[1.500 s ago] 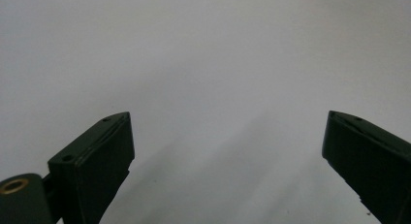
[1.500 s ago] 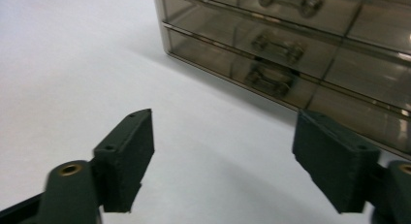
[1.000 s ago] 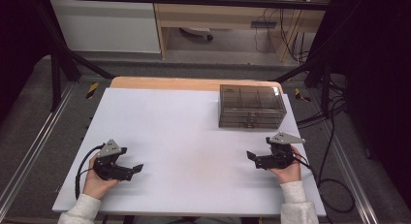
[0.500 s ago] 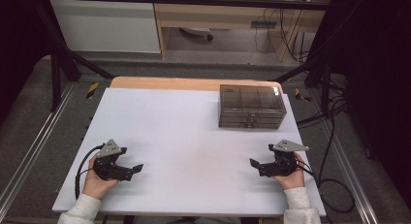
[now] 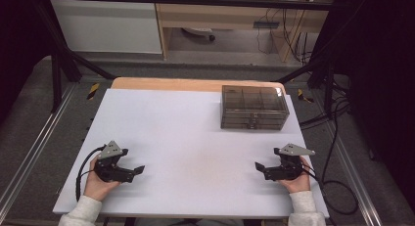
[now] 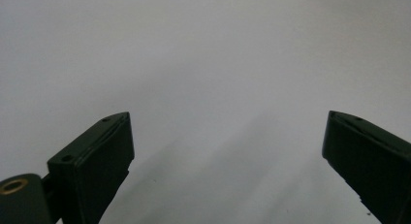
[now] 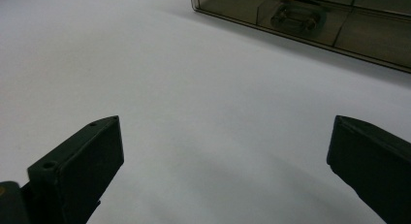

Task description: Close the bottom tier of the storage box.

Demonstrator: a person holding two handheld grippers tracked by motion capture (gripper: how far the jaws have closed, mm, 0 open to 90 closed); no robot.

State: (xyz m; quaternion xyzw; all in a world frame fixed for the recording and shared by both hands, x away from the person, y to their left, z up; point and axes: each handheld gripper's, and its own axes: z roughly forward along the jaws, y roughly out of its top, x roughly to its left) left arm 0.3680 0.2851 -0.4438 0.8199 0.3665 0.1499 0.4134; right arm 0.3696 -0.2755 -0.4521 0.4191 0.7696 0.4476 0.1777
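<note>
Dim, grainy pictures; the white table (image 5: 195,133) glows softly, surroundings fall dark, close views blur.

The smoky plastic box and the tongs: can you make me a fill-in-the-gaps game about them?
1. The see-through drawer box sits nearer the ____ tongs.
2. The left tongs and the right tongs both have their jaws ____.
3. Both tongs hold ____.
4. The table top is coloured ____.

Missing words: right; open; nothing; white

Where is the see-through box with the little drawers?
In the high view the drawer box sits at the table's far right, well beyond the right hand-held gripper; the right gripper view shows it ahead.
</note>
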